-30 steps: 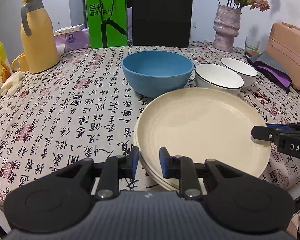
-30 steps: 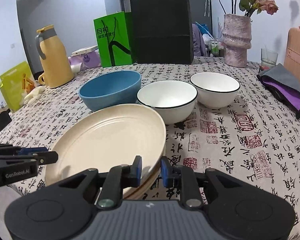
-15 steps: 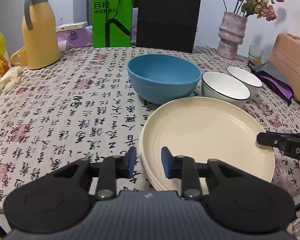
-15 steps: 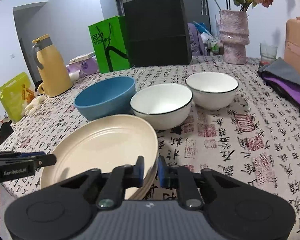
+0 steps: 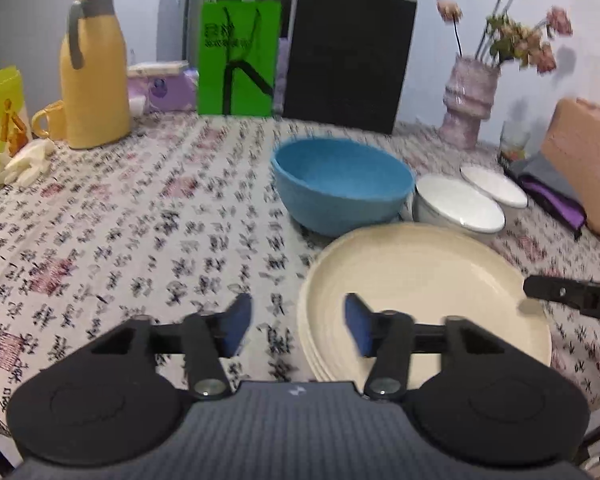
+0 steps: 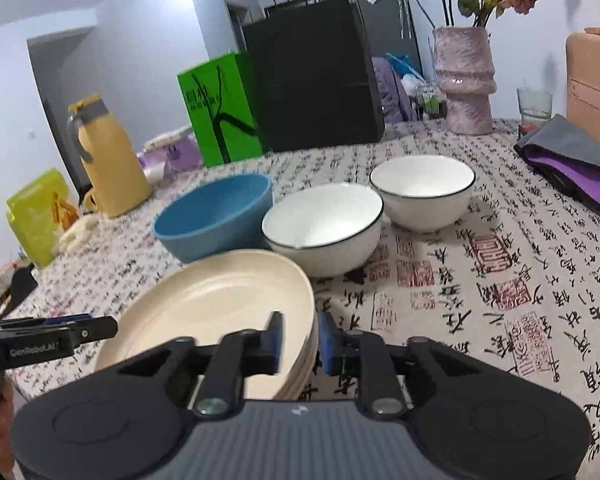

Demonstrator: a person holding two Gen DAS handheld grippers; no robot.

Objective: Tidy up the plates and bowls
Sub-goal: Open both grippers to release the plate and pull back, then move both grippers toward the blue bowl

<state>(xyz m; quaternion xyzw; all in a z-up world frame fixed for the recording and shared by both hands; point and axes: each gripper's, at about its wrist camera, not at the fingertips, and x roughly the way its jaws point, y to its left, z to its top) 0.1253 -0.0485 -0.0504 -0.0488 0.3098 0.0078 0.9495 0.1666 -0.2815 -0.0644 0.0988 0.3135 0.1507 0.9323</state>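
Observation:
A stack of cream plates [image 5: 424,292] [image 6: 216,308] lies at the near table edge. Behind it stand a blue bowl [image 5: 342,184] [image 6: 216,216] and two white bowls with dark rims, one nearer [image 6: 324,224] [image 5: 458,204] and one farther right [image 6: 422,188] [image 5: 494,186]. My left gripper [image 5: 296,330] is open, its fingers straddling the stack's left rim without touching it. My right gripper [image 6: 298,342] is shut on the stack's right rim. Each gripper shows in the other's view: the right [image 5: 572,300], the left [image 6: 48,336].
A yellow thermos [image 5: 92,68], green bag [image 5: 238,58], black bag [image 5: 346,56] and pink vase [image 5: 470,100] line the back. A purple-grey cloth [image 6: 572,160], a glass [image 6: 534,106] and a tan case [image 5: 584,164] sit at the right. The patterned tablecloth [image 5: 140,216] covers the table.
My left gripper has opened wide off the plates' left rim and drawn back a little. My right gripper stays closed on the right rim.

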